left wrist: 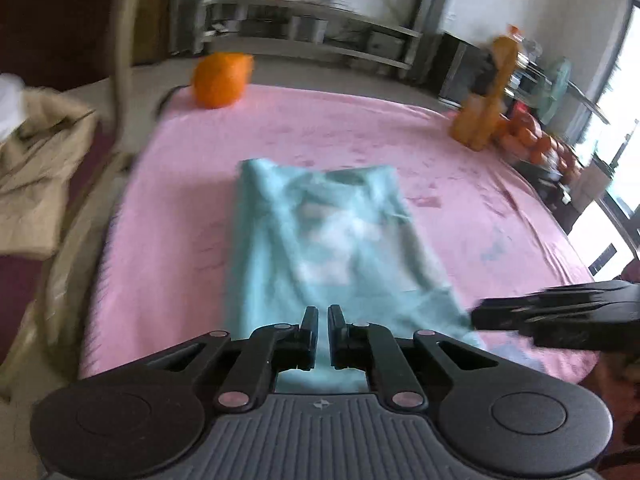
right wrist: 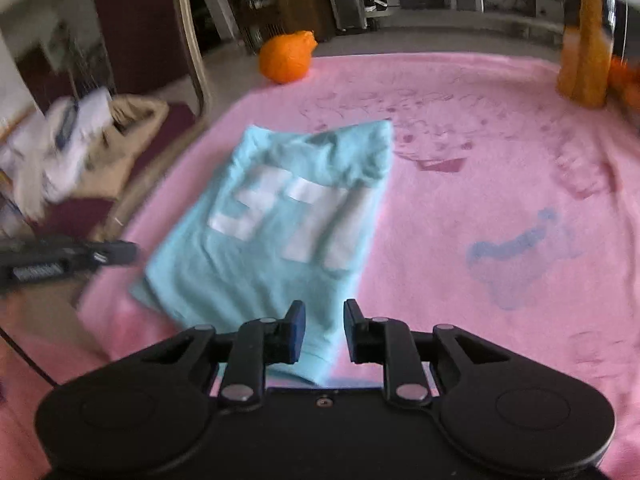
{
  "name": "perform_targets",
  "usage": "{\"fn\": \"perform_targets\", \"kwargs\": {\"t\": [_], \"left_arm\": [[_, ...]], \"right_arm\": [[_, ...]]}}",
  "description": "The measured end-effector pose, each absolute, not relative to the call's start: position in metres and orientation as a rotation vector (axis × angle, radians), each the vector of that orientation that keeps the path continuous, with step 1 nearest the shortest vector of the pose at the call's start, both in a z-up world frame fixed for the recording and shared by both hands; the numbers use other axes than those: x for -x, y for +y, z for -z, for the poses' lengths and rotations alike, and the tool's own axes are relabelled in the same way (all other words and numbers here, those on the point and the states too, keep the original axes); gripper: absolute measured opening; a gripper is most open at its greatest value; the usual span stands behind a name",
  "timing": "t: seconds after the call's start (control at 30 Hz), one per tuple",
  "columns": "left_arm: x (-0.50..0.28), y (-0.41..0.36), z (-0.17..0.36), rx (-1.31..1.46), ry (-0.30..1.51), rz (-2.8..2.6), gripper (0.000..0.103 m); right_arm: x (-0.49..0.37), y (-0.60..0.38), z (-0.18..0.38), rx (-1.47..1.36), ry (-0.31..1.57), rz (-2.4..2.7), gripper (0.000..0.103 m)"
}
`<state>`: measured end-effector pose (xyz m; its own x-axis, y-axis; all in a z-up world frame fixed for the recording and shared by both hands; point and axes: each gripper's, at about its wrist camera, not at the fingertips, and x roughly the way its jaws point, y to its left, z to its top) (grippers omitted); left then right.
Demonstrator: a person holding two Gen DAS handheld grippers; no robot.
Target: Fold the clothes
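A light blue T-shirt [left wrist: 320, 240] with white print lies folded into a long strip on the pink sheet [left wrist: 460, 168]. My left gripper [left wrist: 323, 316] hovers over the shirt's near end, its fingers almost together with only a thin slit and no cloth pinched. The right gripper [left wrist: 476, 316] comes in from the right beside the shirt's near right corner. In the right wrist view the blue T-shirt [right wrist: 280, 232] lies ahead and left; my right gripper [right wrist: 325, 320] is open above its near corner, nothing between the fingers. The left gripper [right wrist: 128, 251] sits just off the shirt's left edge.
An orange pumpkin-like ball [left wrist: 222, 80] rests at the sheet's far edge. Orange bottles [left wrist: 492, 96] and fruit [left wrist: 532, 136] stand at the far right. A beige garment [left wrist: 36, 168] with white clothes [right wrist: 68, 140] lies on a chair to the left.
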<state>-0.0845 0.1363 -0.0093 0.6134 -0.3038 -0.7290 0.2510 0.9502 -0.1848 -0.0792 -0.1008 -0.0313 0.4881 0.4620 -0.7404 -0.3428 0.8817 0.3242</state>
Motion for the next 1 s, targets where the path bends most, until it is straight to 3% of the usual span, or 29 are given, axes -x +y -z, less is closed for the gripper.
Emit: {"fn": "perform_targets", "kwargs": {"t": [0.2, 0.47, 0.53, 0.63, 0.83, 1.0], "left_arm": [[0.069, 0.101, 0.041, -0.08, 1.095, 0.285, 0.014], [0.062, 0.136, -0.007, 0.063, 0.924, 0.259, 0.015], [0.057, 0.146, -0.021, 0.118, 0.868, 0.263, 0.022], [0.024, 0.141, -0.024, 0.111, 0.846, 0.216, 0.032], [-0.042, 0.155, -0.004, 0.175, 0.875, 0.078, 0.038], [-0.086, 0.163, 0.012, 0.229, 0.894, 0.013, 0.038]], "right_arm": [[0.076, -0.077, 0.052, -0.057, 1.013, -0.504, 0.018], [0.084, -0.104, -0.021, -0.049, 0.898, -0.443, 0.022], [0.074, -0.111, -0.039, -0.07, 0.866, -0.454, 0.031], [0.049, -0.118, -0.052, -0.052, 0.855, -0.463, 0.037], [-0.022, -0.127, -0.018, -0.024, 0.966, -0.393, 0.039], [-0.072, -0.145, 0.027, -0.272, 0.987, -0.416, 0.039]]}}
